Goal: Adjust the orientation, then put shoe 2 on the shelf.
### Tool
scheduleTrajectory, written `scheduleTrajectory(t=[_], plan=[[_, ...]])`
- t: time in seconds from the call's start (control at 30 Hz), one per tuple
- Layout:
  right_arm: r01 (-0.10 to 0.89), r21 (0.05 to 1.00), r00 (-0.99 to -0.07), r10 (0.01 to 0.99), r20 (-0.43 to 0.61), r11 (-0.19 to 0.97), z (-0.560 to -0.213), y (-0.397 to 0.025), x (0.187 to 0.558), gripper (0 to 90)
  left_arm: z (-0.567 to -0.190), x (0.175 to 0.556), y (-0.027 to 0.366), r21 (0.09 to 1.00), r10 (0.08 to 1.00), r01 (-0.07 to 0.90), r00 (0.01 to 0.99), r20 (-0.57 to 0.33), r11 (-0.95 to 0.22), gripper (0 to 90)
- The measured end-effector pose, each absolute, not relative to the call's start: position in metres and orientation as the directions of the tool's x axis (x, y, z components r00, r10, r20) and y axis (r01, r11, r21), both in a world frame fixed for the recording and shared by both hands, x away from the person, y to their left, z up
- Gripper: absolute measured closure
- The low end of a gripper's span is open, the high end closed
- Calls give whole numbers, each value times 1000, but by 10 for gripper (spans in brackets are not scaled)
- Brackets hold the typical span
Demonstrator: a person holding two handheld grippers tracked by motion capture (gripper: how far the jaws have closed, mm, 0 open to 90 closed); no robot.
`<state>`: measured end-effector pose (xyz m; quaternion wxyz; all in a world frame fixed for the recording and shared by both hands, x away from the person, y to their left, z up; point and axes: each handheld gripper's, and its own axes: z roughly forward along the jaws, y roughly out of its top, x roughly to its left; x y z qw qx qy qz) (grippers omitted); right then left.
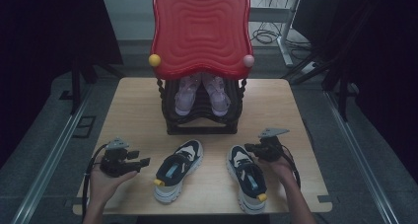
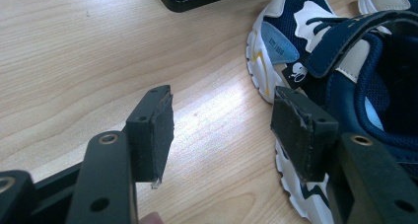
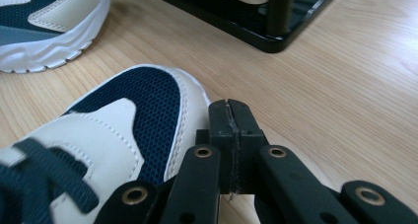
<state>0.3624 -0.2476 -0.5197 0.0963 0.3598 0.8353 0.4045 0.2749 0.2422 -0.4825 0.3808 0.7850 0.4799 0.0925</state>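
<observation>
A: Items on the table?

B: Black rack, back edge, centre. One pink pair on it, toes toward the front. A red tray stands up behind and above the rack.

A: Loose stock?

B: Two navy-and-white shoes near the front edge, toes toward the rack. Left shoe lies left of centre, right shoe right of centre, well apart from each other.

A: Grippers?

B: Left gripper rests near the front left corner, just beside the left shoe. In the left gripper view its jaws are spread, with bare wood between them, and one pad sits against the shoe's side. Right gripper sits toward the right edge at the toe of the right shoe. In the right gripper view its jaws are pressed together on nothing, beside the toe cap.

A: Status?

B: My reading: early. Neither shoe is gripped or lifted, and both lie on the wood in front of the rack. Left to do, most likely: grasp each shoe and set it on the rack.
</observation>
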Motion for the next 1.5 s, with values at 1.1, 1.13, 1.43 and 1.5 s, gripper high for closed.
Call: scheduleTrajectory(t=[1.1, 1.13, 1.43, 1.5], plan=[[501, 810, -713, 677, 185, 305, -501, -267, 343, 856, -477, 269, 249, 707, 830, 667, 516, -211, -235, 420], [499, 813, -710, 679, 185, 301, -499, -269, 341, 849, -476, 269, 249, 710, 831, 665, 515, -209, -233, 420], [480, 827, -705, 690, 164, 294, -486, -277, 324, 677, -468, 263, 253, 729, 829, 647, 519, -208, -223, 421], [480, 828, -700, 696, 162, 291, -484, -277, 320, 635, -467, 262, 253, 732, 830, 645, 518, -206, -221, 421]])
